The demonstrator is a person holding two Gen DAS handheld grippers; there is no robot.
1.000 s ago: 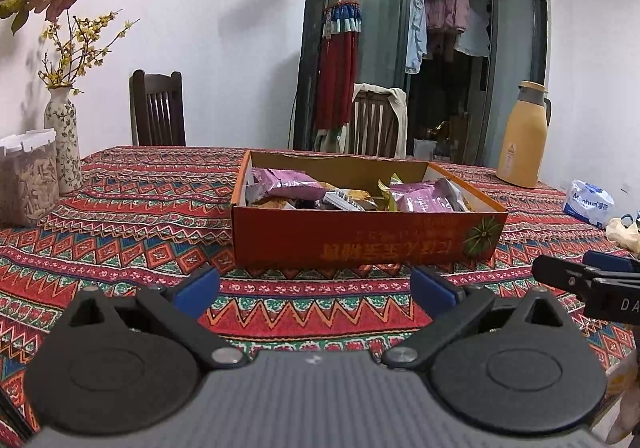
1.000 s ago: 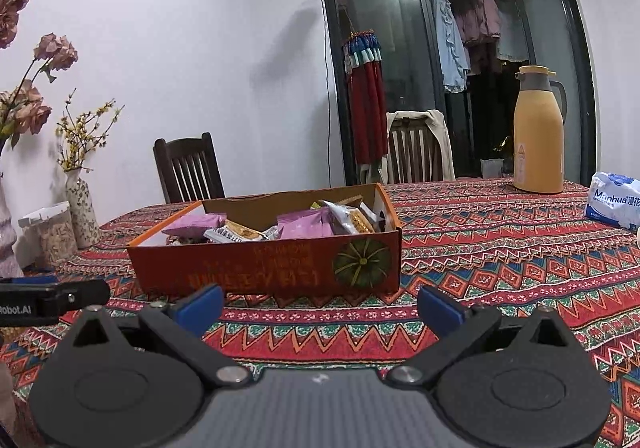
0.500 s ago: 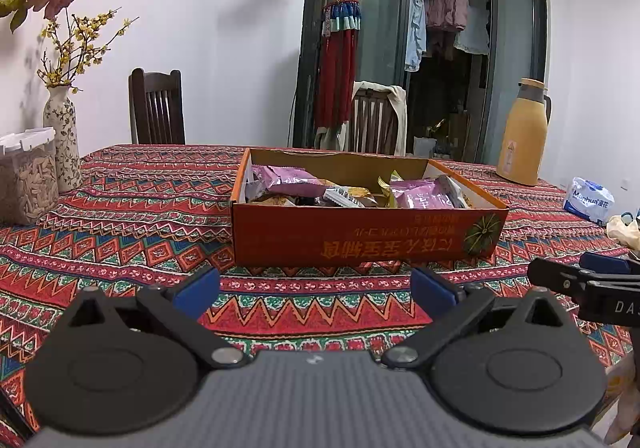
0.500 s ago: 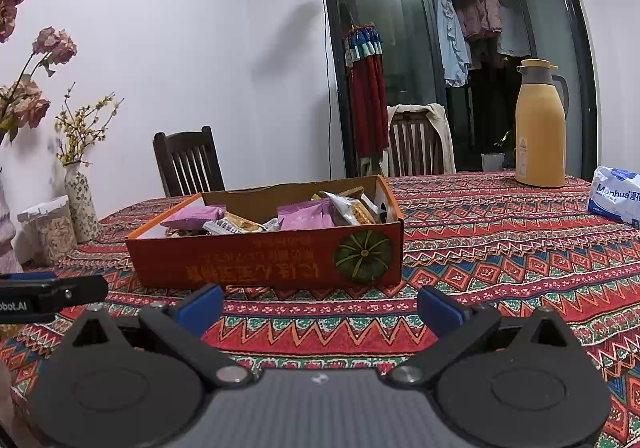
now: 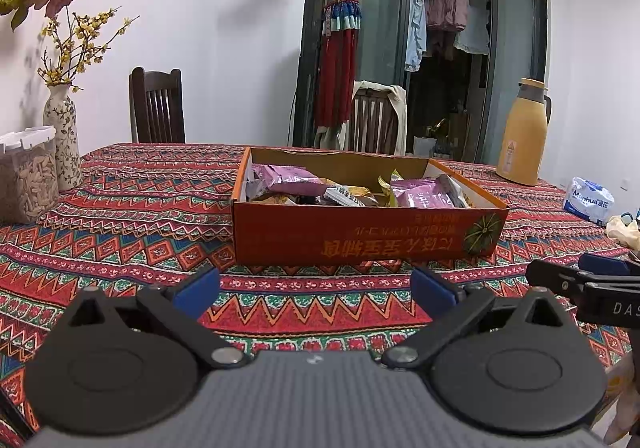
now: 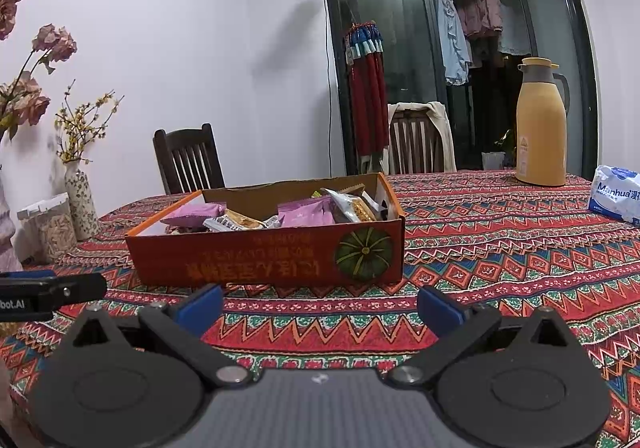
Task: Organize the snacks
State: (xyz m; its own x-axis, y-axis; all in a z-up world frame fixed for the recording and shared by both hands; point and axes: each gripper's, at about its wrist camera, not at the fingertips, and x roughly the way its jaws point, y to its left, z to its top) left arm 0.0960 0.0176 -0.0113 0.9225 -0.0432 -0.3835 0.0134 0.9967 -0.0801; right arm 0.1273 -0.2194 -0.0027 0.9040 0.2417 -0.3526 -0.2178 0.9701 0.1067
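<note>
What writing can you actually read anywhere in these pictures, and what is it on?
"Manhua": white tissue pack on the tablecloth.
"DAS", cut off: right gripper, seen from the left wrist.
"bot.AI", cut off: left gripper, seen from the right wrist.
Orange snack box: upside-down print, unreadable.
Yellow jug label: too small.

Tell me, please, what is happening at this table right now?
A person holds a gripper in each hand, facing an orange cardboard box of wrapped snacks on the patterned tablecloth. The left gripper and right gripper are both open, empty and short of the box. Purple snack packets lie jumbled inside with other wrappers, so sorting has not visibly begun. A yellow thermos and a tissue pack stand further off.
</note>
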